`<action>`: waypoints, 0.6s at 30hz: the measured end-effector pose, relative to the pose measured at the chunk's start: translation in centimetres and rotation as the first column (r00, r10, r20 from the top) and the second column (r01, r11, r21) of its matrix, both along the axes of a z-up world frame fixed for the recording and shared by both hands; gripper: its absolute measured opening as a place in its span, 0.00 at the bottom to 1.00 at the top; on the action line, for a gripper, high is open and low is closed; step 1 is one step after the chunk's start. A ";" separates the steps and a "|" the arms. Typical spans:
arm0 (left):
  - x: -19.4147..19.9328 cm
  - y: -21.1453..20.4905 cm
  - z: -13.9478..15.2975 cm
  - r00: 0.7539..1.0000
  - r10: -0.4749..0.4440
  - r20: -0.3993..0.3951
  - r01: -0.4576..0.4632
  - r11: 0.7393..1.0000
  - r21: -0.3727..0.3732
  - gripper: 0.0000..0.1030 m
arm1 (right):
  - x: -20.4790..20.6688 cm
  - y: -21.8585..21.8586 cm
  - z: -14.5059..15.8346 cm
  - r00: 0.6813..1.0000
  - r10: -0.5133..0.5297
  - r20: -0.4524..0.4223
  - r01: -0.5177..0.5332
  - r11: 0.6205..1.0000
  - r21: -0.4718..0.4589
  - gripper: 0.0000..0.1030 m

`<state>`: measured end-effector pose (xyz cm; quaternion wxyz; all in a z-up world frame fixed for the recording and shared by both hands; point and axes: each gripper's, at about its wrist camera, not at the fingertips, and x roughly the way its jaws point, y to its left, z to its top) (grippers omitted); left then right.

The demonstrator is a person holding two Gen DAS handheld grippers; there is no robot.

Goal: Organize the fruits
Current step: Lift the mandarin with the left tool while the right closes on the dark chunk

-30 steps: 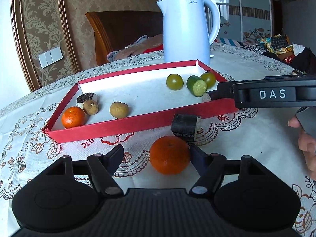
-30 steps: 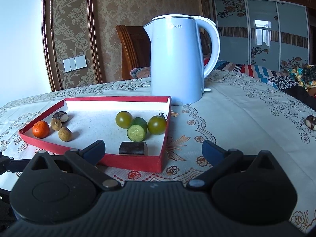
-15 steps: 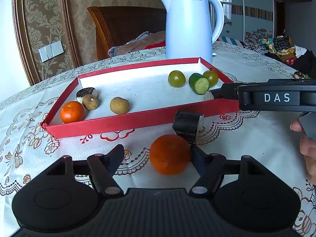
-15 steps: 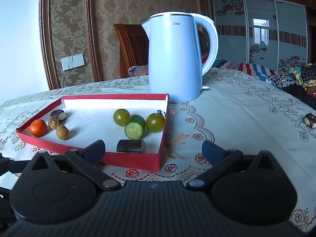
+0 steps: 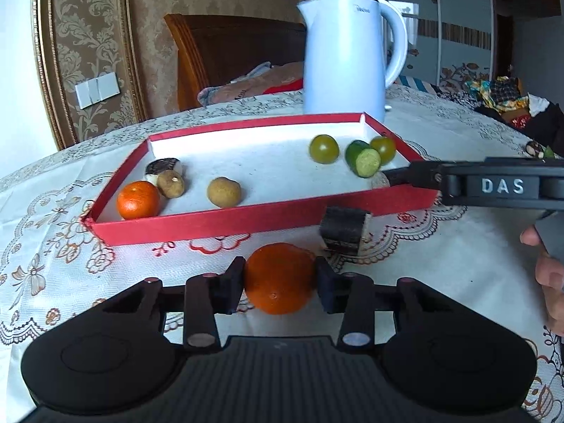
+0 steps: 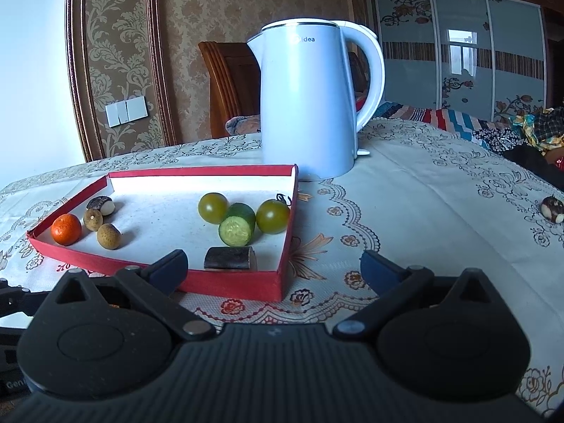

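While the left gripper (image 5: 280, 287) jaws are closing, both pads already touch the sides of the loose mandarin (image 5: 279, 277) at lower centre of the left wrist view, fruit on the lace tablecloth (image 5: 440, 257) just in front of the red tray (image 5: 246, 219). Right gripper (image 6: 273, 266) stands wide with nothing between its fingers; its side bar reads "DAS" (image 5: 502, 186) at right of the left view. Tray holds a small mandarin (image 6: 66, 229), two longans (image 6: 109, 235), two green tomatoes (image 6: 213, 208), a cucumber piece (image 6: 237, 227) and a dark chunk (image 6: 230, 258). White kettle (image 6: 308, 100) behind the tray, upper centre, logo partly readable as "idea".
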<state>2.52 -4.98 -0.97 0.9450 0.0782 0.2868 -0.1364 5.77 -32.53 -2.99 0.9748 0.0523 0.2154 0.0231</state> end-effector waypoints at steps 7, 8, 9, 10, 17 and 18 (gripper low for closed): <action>1.2 3.3 0.7 0.986 0.166 0.008 -0.165 0.985 -0.058 0.40 | -1.2 0.8 -0.1 0.994 0.109 -0.003 -0.109 0.994 0.015 1.00; 1.3 3.7 0.7 0.982 0.186 0.005 -0.186 0.980 -0.067 0.40 | -1.5 1.1 -0.1 0.991 0.134 -0.002 -0.134 0.991 0.010 1.00; 1.4 4.1 0.8 0.979 0.203 0.001 -0.202 0.976 -0.076 0.40 | -1.8 1.5 -0.1 0.988 0.156 -0.001 -0.156 0.988 0.004 1.00; 1.5 4.5 0.8 0.977 0.215 -0.005 -0.215 0.973 -0.086 0.40 | -2.2 1.9 -0.1 0.984 0.179 0.001 -0.179 0.984 -0.007 1.00; 2.2 5.8 0.8 0.953 0.302 -0.023 -0.303 0.950 -0.080 0.40 | -2.6 4.6 -0.1 0.968 0.250 -0.030 -0.251 0.966 -0.060 0.89; 2.2 6.0 0.8 0.951 0.309 -0.022 -0.310 0.947 -0.084 0.40 | -2.4 4.9 -0.2 0.964 0.261 -0.045 -0.264 0.963 -0.057 0.88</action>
